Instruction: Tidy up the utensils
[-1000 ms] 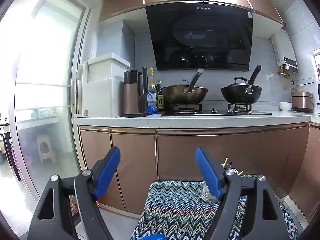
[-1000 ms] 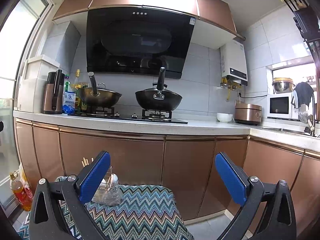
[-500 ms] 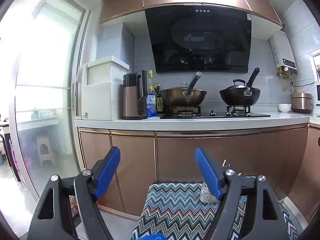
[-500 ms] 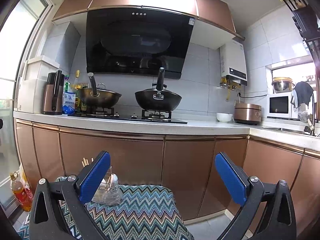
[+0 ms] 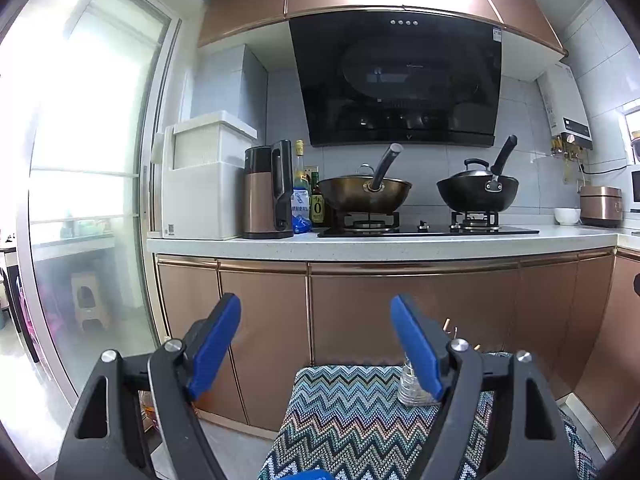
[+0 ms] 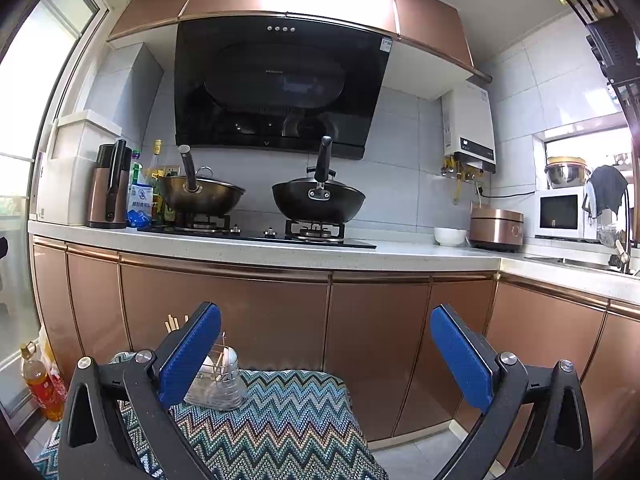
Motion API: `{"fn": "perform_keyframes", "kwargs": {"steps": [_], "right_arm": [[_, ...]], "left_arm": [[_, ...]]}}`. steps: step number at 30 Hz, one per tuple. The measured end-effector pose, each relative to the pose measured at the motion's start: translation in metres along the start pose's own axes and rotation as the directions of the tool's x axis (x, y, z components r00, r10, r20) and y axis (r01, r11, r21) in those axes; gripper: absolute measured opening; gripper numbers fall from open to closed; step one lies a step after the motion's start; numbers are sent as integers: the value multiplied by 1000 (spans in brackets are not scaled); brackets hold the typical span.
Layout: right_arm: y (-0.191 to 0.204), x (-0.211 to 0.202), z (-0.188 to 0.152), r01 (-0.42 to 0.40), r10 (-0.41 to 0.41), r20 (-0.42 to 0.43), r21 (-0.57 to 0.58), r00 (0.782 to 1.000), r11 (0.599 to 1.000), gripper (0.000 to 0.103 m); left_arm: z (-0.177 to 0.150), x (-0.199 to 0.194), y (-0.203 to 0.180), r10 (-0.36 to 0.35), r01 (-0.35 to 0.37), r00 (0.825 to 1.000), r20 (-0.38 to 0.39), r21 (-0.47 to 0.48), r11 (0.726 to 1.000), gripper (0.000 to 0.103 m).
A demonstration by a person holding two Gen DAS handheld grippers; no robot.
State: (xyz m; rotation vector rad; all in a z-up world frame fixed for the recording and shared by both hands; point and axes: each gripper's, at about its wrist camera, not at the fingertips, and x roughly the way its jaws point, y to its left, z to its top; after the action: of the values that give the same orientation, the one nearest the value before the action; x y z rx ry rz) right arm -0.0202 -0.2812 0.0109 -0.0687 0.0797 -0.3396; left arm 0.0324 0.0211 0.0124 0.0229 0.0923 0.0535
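Both sets of jaws wide open and empty, clear utensil holder [image 6: 218, 380] with chopsticks [image 6: 173, 323] on zigzag cloth [image 6: 280, 420], just beside left gripper [image 5: 316, 344]; lower right gripper [image 6: 326, 354] slowly, avoid tipping.

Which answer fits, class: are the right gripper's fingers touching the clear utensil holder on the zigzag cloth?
Cannot tell. In the right wrist view the left blue finger overlaps the clear utensil holder, hiding any gap or contact.

two woks [image 5: 365, 196] on stove | kettle [image 5: 267, 192] | rice cooker [image 6: 496, 227] | microwave [image 6: 560, 216]
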Motion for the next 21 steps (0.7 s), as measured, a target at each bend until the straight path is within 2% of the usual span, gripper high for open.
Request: {"fn": "perform_keyframes", "kwargs": {"steps": [21], "right_arm": [[7,-4,2,-13,13,12,-15,1000,1000,103]], "left_arm": [[-2,-1,5,1,-2,1000,-5,-9,1000,77]]}}
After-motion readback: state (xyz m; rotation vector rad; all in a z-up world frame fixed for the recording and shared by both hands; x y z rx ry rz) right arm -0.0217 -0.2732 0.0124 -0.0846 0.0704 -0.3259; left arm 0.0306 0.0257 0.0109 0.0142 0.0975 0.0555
